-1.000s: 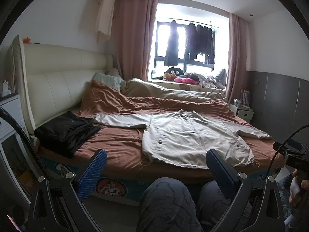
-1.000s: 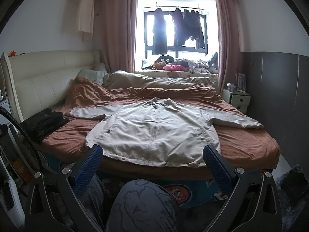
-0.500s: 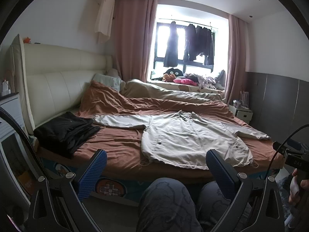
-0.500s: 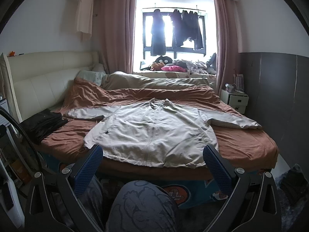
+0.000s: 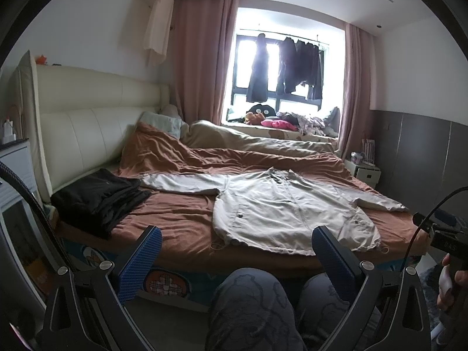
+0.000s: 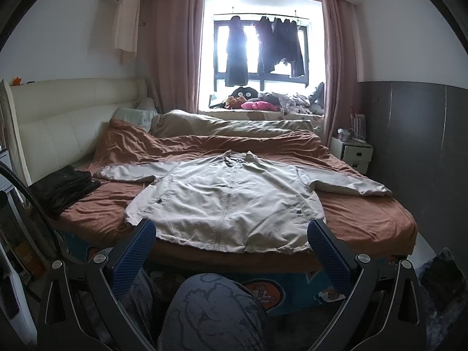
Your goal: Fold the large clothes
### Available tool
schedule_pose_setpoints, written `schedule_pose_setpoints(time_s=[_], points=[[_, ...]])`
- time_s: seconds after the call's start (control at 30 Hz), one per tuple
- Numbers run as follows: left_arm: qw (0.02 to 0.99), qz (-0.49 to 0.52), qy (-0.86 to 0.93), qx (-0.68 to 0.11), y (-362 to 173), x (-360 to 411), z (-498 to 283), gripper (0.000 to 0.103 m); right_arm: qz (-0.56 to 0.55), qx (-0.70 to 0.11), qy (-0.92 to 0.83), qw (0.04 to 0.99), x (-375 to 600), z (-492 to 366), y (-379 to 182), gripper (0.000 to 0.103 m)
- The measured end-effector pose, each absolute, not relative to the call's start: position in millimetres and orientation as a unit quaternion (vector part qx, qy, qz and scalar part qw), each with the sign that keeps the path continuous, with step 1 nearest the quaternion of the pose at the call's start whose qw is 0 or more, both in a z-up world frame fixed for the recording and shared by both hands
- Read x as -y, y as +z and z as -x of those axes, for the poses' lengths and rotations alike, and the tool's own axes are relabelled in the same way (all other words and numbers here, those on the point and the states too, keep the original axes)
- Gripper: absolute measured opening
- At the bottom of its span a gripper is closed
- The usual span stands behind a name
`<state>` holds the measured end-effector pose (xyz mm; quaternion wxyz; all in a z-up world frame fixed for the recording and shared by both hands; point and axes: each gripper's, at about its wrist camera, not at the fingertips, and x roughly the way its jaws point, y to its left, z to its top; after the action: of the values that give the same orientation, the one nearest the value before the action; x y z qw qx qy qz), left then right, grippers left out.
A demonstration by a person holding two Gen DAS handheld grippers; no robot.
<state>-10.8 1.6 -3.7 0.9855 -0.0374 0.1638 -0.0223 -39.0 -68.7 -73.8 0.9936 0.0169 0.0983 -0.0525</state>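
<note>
A pale beige zip jacket [image 5: 280, 204] [image 6: 231, 201] lies flat and face up on the rust-brown bedspread [image 5: 181, 219] [image 6: 365, 213], sleeves spread to both sides, hem toward me. My left gripper [image 5: 235, 248] hangs open short of the bed's near edge, nothing between its blue pads. My right gripper [image 6: 231, 244] is also open and empty, its fingers framing the jacket's hem from a distance. In the left wrist view the right gripper's body and the hand on it [image 5: 447, 266] show at the right edge.
A folded pile of black clothes [image 5: 99, 199] [image 6: 63, 188] sits on the bed's left corner. A cream headboard [image 5: 84, 122] runs along the left. A white nightstand [image 6: 352, 152] stands at the far right. The person's knees [image 6: 210, 313] are below the grippers.
Both views have tilted down slightly, so the bed and jacket sit a little higher in frame. Both grippers remain open and empty.
</note>
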Motion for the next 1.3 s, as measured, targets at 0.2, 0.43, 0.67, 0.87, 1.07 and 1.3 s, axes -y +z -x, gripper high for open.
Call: schedule_pose_setpoints(time_s=[0.2, 0.43, 0.67, 0.87, 1.07, 1.3], points=[[0.985, 0.041, -0.027, -0.163, -8, -2, 13, 0.103, -0.013, -0.1, -0.058, 0.993, 68, 42, -72, 0.103], [0.984, 0.059, -0.025, -0.166, -13, -7, 2, 0.103, -0.007, -0.106, -0.063, 0.992, 75, 32, -70, 0.103], [0.982, 0.062, -0.008, -0.178, -16, -17, -22, 0.103, -0.015, -0.119, -0.052, 0.991, 78, -7, -65, 0.103], [0.978, 0.074, 0.01, -0.196, -20, -36, -62, 0.103, -0.012, -0.129, -0.03, 0.991, 76, -54, -56, 0.103], [0.976, 0.079, 0.026, -0.203, -19, -51, -103, 0.103, -0.014, -0.131, -0.006, 0.991, 78, -101, -44, 0.103], [0.971, 0.072, 0.036, -0.224, -18, -61, -157, 0.103, -0.02, -0.148, -0.001, 0.989, 81, -161, -36, 0.103]])
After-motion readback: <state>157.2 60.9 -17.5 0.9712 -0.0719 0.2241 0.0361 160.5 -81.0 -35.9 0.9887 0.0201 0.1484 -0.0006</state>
